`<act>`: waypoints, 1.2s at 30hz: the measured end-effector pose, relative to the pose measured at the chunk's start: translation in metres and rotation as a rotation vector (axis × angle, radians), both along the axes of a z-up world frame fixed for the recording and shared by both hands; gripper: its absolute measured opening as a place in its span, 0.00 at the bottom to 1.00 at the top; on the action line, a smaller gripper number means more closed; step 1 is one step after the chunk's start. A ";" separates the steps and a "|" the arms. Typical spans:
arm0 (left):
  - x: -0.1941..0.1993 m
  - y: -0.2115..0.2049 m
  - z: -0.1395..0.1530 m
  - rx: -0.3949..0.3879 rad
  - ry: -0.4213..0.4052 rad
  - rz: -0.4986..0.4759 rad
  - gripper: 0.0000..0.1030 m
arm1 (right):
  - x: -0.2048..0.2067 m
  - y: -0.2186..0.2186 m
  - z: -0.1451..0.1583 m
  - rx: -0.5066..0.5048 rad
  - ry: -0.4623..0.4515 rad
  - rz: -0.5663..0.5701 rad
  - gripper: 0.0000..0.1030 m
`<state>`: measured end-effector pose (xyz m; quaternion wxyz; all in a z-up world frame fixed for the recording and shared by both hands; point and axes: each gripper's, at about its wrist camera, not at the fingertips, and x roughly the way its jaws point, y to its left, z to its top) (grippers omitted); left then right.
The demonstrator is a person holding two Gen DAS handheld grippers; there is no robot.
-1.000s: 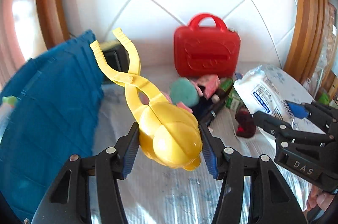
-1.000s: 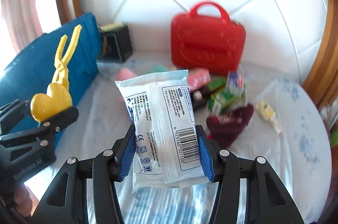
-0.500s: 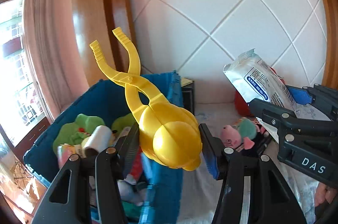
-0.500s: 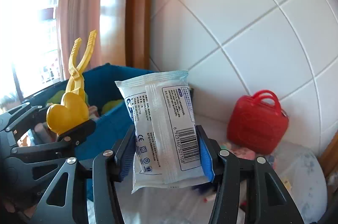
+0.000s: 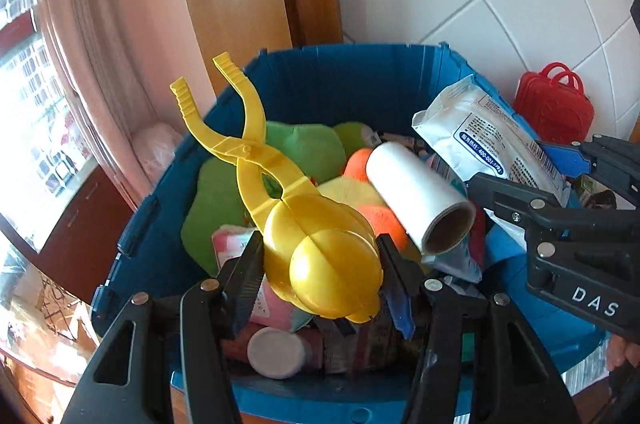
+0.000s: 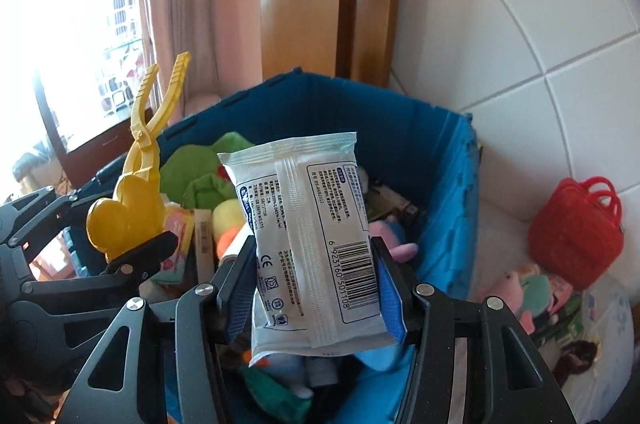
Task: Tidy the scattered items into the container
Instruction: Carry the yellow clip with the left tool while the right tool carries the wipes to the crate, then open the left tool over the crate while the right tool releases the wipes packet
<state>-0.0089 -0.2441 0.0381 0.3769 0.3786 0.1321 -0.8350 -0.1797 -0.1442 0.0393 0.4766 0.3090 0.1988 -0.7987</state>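
My left gripper point(image 5: 320, 260) is shut on a yellow snowball-maker clamp point(image 5: 316, 248), its handles pointing up and away, held over the blue bin point(image 5: 360, 79). My right gripper point(image 6: 312, 284) is shut on a white wet-wipes pack point(image 6: 312, 248), also above the blue bin point(image 6: 440, 151). The left wrist view shows the right gripper point(image 5: 560, 183) at the right with the wipes pack point(image 5: 480, 135). In the right wrist view the left gripper point(image 6: 132, 240) and the yellow clamp point(image 6: 132, 199) sit at the left. The bin holds several items: green plush, a white roll point(image 5: 416, 195), orange plush, packets.
A red toy case point(image 6: 576, 228) and several small toys point(image 6: 536, 288) lie on the white patterned surface right of the bin. A tiled wall and a wooden frame rise behind the bin. A pink curtain and a bright window are at the left.
Both grippers swung left from the scattered toys to above the blue bin, carrying the clamp and the wipes pack. The bin's contents came into view; both grips held unchanged.
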 end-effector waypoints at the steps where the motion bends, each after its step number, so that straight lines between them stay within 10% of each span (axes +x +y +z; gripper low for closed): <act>1: -0.001 -0.008 -0.006 0.024 -0.012 -0.006 0.52 | -0.001 -0.011 -0.007 0.029 -0.017 -0.005 0.51; 25: -0.005 -0.038 -0.018 0.068 -0.006 -0.059 0.66 | 0.012 -0.074 -0.017 0.177 0.125 -0.047 0.53; 36: 0.011 -0.030 -0.015 0.041 0.012 -0.039 0.69 | 0.019 -0.064 -0.006 0.150 0.165 -0.062 0.89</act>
